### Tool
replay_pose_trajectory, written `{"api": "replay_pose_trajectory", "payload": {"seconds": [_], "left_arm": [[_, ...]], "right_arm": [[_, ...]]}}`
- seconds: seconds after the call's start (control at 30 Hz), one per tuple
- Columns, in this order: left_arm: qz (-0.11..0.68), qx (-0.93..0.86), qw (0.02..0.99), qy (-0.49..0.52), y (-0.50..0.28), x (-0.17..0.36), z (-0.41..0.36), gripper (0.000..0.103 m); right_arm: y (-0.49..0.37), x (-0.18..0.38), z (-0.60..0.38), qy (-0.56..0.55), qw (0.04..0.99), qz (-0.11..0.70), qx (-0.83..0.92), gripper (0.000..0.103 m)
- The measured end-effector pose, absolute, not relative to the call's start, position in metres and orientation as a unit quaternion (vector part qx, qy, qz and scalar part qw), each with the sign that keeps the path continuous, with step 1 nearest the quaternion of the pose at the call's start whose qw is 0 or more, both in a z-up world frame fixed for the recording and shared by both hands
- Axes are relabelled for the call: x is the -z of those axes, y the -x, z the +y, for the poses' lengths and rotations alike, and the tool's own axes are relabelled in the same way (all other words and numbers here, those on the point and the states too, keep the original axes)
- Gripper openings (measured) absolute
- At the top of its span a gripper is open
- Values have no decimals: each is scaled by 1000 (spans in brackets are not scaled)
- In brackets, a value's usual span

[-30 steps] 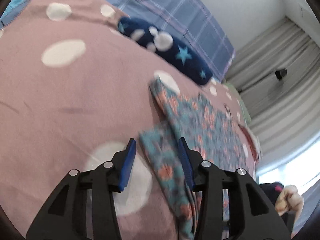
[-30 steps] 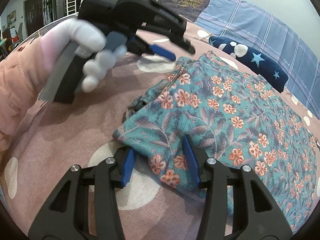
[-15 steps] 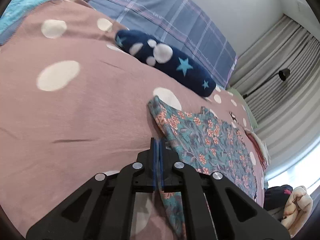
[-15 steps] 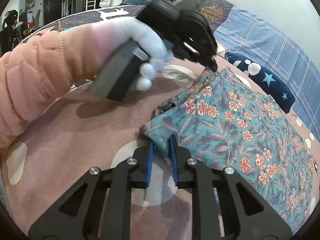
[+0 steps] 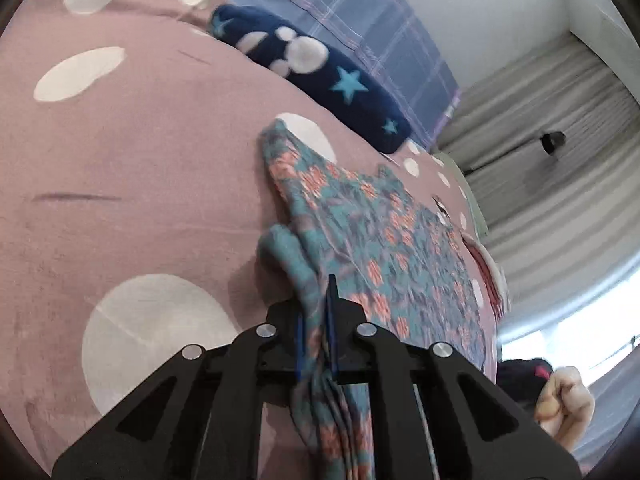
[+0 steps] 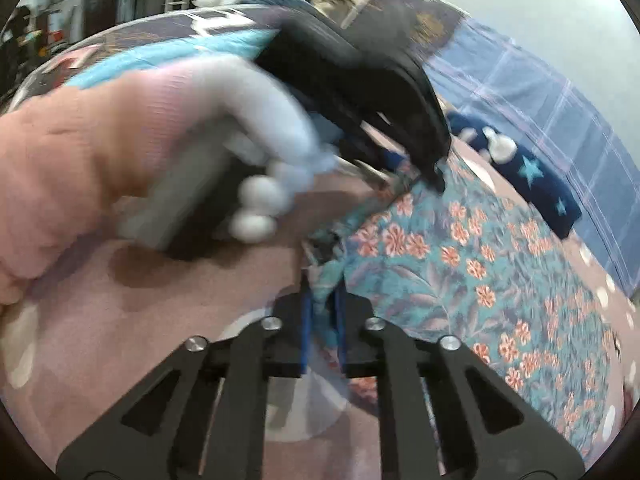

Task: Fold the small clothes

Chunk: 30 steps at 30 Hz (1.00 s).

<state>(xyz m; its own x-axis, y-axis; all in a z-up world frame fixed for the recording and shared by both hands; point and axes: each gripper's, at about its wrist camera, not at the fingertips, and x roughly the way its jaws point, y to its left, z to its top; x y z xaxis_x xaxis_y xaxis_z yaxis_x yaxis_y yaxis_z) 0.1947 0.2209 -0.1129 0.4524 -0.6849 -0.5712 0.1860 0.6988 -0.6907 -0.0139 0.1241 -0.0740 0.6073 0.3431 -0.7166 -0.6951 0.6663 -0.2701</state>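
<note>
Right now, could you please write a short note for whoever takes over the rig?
Left tool: shut on the floral garment, pinching a bunched edge.
Right tool: shut on another edge of the same garment.
The garment lies mostly spread on the pink dotted bedspread; a navy star pillow lies beyond it.
Done: both edges gripped. Left: probably lift, carry them over, make the fold, then release. No fold is finished yet.

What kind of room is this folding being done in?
Most likely a bedroom: the floral garment lies on a bed under a pink polka-dot bedsheet, a navy star-print pillow sits near the wall, and pleated curtains hang beyond.
</note>
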Motion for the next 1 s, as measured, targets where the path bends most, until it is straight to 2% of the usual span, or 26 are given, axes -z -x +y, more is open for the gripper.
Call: {"api": "replay_pose_trajectory", "payload": {"seconds": [0.1,0.2,0.33,0.37,0.43,0.5,0.6,0.67,0.73,0.83,1.0], "left_arm": [[438,246,826,256,-198,112,225,6],[432,243,828,263,-197,113,229,6],[414,190,867,203,-179,90,231,7],[408,176,878,177,-173,82,230,8],[386,173,897,130,-158,58,220,12],[370,190,903,110,-145,38,204,20],[355,238,903,57,-123,12,150,31],[356,291,888,21,-109,6,95,40],[364,331,871,-6,-96,9,49,40],[385,399,831,-48,-72,24,-39,40],[395,455,787,-131,-34,50,-152,47]], "right_arm": [[41,83,135,314,819,324,-353,0],[56,91,146,365,816,291,-339,1],[45,64,114,275,837,314,-354,3],[42,51,93,235,847,318,-355,5],[38,33,54,185,863,321,-343,23],[30,19,-2,134,883,328,-308,27],[9,8,-97,60,910,354,-207,27],[-4,7,-169,-12,918,374,-130,18],[-11,12,-243,-103,910,394,-83,14],[-7,25,-312,-172,895,409,-54,12],[2,45,-359,-192,885,420,-60,12]]}}
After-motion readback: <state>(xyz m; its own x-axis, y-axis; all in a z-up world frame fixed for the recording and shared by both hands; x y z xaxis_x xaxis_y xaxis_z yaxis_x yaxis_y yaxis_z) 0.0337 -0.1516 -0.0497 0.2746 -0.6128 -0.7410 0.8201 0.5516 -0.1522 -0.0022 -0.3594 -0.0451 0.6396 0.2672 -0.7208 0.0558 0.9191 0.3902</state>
